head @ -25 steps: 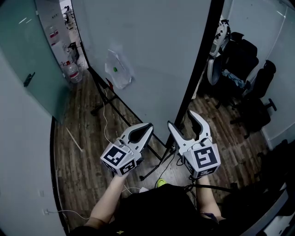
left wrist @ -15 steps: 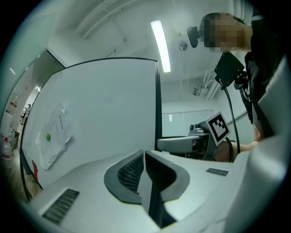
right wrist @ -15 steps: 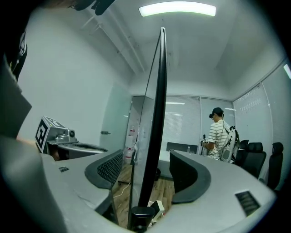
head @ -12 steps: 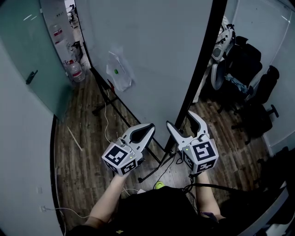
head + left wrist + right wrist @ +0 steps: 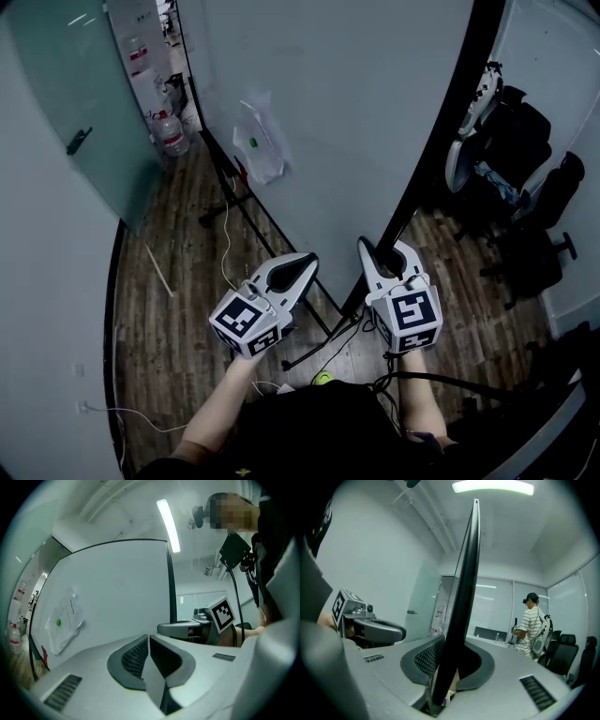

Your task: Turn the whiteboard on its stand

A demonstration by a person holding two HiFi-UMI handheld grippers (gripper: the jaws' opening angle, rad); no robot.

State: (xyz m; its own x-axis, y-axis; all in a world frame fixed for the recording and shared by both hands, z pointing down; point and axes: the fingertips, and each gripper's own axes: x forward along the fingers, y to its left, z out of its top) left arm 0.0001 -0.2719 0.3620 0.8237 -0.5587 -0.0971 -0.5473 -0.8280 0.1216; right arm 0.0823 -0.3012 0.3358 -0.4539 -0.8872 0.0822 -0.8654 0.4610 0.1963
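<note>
the whiteboard is showing a pale grey-white face and is wearing a black frame along its edge. the translucent sleeve is carrying a small green dot. the floor is running in brown wood-grain planks. the office chairs are showing black. a person is wearing a white shirt with dark stripes.

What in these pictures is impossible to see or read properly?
- Print on the paper sheet stuck to the whiteboard: too small in the head view and the left gripper view.
- Whiteboard's top: cut off by the head view's upper edge.
- Stand: its far side is hidden behind the whiteboard in the head view.
- Whiteboard's faces in the right gripper view: it is seen edge-on, so only its black edge shows.
</note>
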